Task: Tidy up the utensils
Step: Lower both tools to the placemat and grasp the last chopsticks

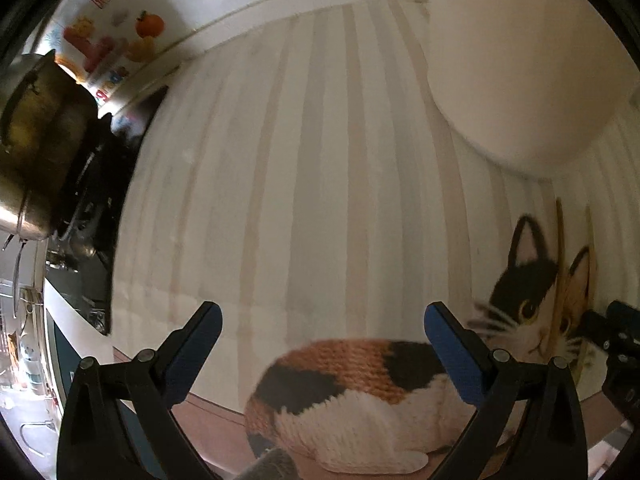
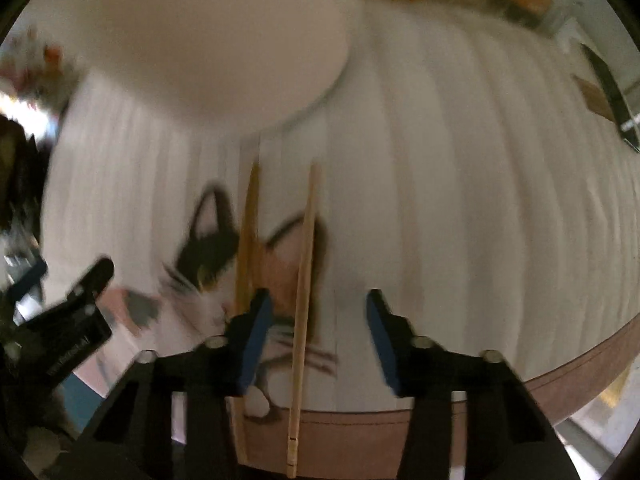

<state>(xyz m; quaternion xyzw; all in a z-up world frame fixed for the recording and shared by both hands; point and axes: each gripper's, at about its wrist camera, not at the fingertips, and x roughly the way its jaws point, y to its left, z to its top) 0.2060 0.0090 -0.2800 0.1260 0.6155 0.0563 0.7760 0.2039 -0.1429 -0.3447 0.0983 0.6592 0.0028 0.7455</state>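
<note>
Both my grippers over the striped cat-print mat (image 1: 320, 160).
My left gripper (image 1: 323, 328) gapes wide, empty; my right gripper (image 2: 320, 320) is partly open around one chopstick (image 2: 303, 320), pads seemingly clear (blurred); the other chopstick (image 2: 247, 240) lies just beside, near the white plate (image 2: 192, 40).

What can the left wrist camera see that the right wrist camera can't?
Only the left wrist view shows the steel pot and the cat's curled body on the placemat. Only the right wrist view shows a black knife far right. Both share the striped cat placemat, the white plate, and the two wooden chopsticks.
</note>
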